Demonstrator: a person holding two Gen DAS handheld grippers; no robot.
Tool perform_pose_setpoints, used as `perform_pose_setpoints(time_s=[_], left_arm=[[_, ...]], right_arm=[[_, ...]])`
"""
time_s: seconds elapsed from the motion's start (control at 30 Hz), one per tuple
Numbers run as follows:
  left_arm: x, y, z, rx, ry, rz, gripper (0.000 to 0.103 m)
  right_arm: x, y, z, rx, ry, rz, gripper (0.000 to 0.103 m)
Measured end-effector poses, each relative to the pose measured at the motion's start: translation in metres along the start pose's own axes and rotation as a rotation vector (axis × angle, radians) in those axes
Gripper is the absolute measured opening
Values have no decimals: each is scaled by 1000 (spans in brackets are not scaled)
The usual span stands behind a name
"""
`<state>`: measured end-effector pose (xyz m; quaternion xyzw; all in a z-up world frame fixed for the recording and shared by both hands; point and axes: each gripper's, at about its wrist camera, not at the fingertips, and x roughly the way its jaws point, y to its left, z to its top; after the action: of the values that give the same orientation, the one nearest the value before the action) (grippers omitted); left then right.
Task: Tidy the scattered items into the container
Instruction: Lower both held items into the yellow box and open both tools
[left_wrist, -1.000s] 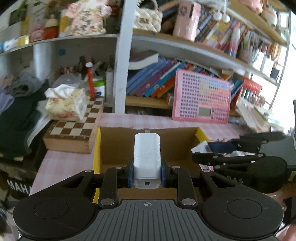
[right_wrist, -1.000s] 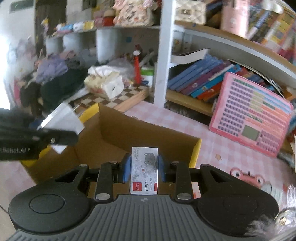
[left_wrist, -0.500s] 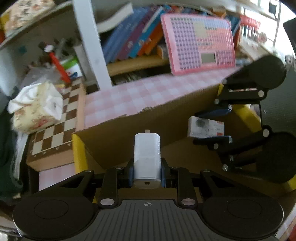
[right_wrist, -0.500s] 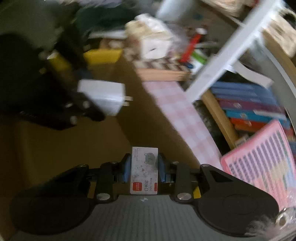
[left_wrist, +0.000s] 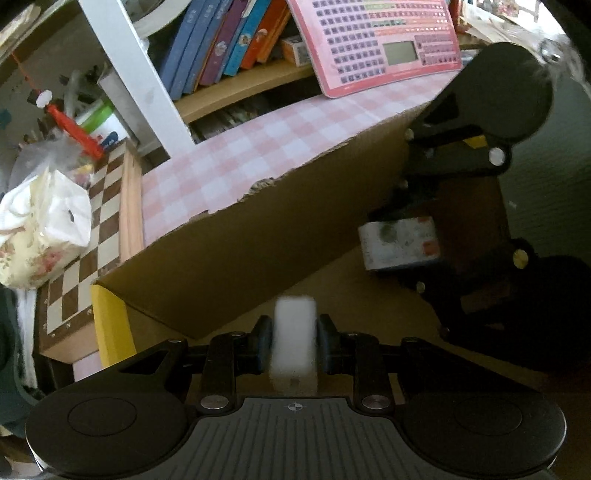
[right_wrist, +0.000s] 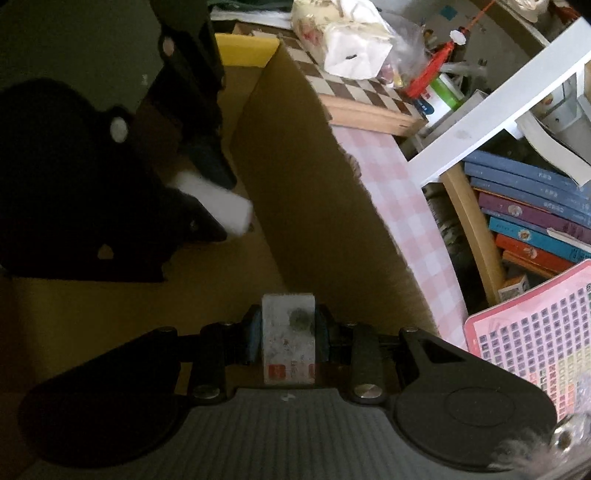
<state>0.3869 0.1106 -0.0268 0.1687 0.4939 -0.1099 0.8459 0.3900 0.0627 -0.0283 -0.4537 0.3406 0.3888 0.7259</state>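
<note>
- Pink-checked surface (left_wrist: 236, 155) behind the cardboard box (left_wrist: 258, 236).
- Left tongs (left_wrist: 293, 341), inside the box: clamped on a white charger (left_wrist: 293, 332); rigid, light, smooth; held by flat sides.
- Right tongs (right_wrist: 288, 332), inside the box: clamped on a staple box (right_wrist: 288, 332); light, crushable.

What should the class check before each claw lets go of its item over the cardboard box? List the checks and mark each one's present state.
1. Left claw shut on the white charger: ok.
2. Right claw shut on the small staple box: ok.
3. Both items inside the cardboard box walls: ok.
4. Items resting on the box floor: cannot tell.
5. The two claws apart, not touching: ok.
6. Floor below the items free of other things: cannot tell.
</note>
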Motion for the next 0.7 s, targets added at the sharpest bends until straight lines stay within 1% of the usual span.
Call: perform_pose_setpoints(time_s=[0.23, 0.37, 0.4, 0.43, 0.47, 0.5, 0.53, 0.57, 0.7], left_arm=[[3, 1, 1, 10, 8, 3, 27], [4, 8, 1, -14, 3, 4, 28], [4, 8, 1, -12, 1, -3, 31], [3, 7, 0, -4, -2, -9, 37], [2, 6, 0, 8, -7, -8, 40], [1, 4, -1, 21, -14, -3, 50], [0, 2, -1, 33, -22, 5, 57], [-2, 1, -2, 36, -29, 16, 58], [-14, -2, -5, 26, -63, 33, 59]], right_arm=[[4, 1, 2, 17, 4, 2, 29], [7, 3, 3, 19, -1, 9, 29], [7, 3, 3, 19, -1, 10, 29], [7, 2, 2, 22, -4, 12, 29], [6, 1, 2, 29, -9, 18, 32], [5, 0, 2, 37, -18, 22, 43], [3, 0, 2, 46, -26, 18, 47], [1, 0, 2, 52, -33, 10, 51], [-7, 1, 0, 73, -47, 0, 55]])
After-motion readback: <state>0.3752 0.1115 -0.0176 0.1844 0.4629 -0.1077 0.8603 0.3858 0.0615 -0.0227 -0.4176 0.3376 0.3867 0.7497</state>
